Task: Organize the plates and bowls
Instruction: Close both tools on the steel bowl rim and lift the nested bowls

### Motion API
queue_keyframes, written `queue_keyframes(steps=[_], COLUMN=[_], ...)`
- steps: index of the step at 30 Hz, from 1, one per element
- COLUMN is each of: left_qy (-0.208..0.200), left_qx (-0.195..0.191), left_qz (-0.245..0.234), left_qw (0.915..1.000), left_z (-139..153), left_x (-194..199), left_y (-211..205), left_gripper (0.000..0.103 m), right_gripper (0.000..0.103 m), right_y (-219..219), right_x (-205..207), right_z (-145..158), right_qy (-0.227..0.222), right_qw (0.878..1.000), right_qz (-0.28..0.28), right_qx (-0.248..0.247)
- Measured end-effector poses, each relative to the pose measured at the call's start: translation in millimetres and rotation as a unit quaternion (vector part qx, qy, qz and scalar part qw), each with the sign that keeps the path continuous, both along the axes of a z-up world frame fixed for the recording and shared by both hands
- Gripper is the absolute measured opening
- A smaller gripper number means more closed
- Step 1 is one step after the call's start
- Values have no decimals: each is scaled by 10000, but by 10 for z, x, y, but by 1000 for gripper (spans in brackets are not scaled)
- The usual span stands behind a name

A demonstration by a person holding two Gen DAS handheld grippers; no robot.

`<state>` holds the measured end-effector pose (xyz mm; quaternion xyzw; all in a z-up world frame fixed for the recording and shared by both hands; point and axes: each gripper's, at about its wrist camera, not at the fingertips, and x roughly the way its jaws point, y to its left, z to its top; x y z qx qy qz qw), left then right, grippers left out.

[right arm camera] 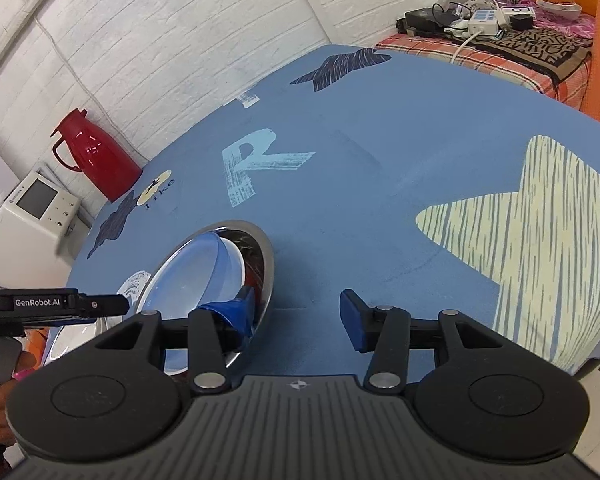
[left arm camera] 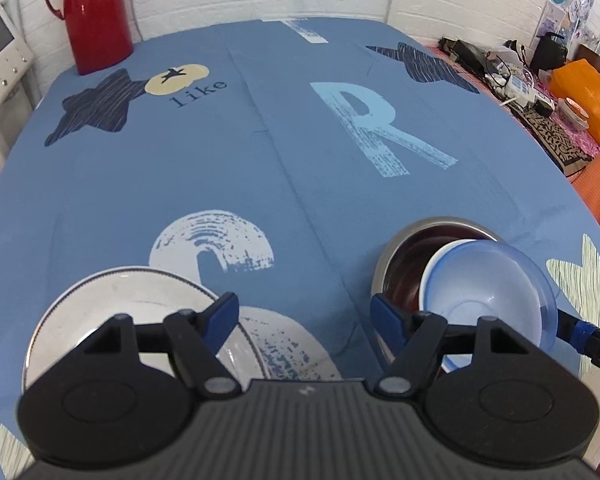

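The blue plastic bowl [left arm camera: 488, 300] leans tilted inside the steel bowl [left arm camera: 404, 256] on the table [left arm camera: 284, 184] — light, slick, best pinched at its rim. The right gripper [right arm camera: 296, 316] gapes wide beside it; the left gripper [left arm camera: 304, 316] is spread too — empty.

Right claw [right arm camera: 298, 316] spread wide; blue bowl [right arm camera: 196, 272] tilted inside steel bowl [right arm camera: 260, 264].

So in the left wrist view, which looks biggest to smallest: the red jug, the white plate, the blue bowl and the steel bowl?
As they look in that view only:
1. White plate, though it lies nearest the camera.
2. Steel bowl and blue bowl tilted inside it: too alike to rank.
3. Red jug, far back, so probably bigger than it looks.
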<state>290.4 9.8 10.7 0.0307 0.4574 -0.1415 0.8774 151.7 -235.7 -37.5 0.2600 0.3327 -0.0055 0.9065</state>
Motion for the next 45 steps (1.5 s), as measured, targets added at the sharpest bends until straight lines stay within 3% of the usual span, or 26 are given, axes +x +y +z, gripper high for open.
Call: queue_keyframes(steps=[14,16,24,26,38,42,45], left_qy=[299,261,287,284,313,489,572], left_qx=[-151,-102,-262,-300,-294,-560,-710], left_qz=[-120,-79,9,30,-74,-159,-193], left_qw=[9994,9996,9992,9991,9991,9971,9956], left_z=[-194,-193,-194,-191,-198,-208,-219], left_x=[95,86,87,76,100,131,128], left_y=[-127,-144,-74,-68,-68,-41,-36], left_gripper=[74,74,74,74,74,54,47], right_gripper=[37,40,69,72,77,81,78], right_y=[38,72,57,-14,15,54,54], right_x=[137,191,363,387,441,486,481], right_z=[-26,-47,-47,-72,-51,-58,-61], right_qy=[131,122,397,520,785,828,765], right_qw=[9989,9976,9891,9902,9867,9844,9846], right_qz=[295,428,765,816,870,894,933], right_qx=[-337,-524,-1196,-1007,-1129,-1271,-1263])
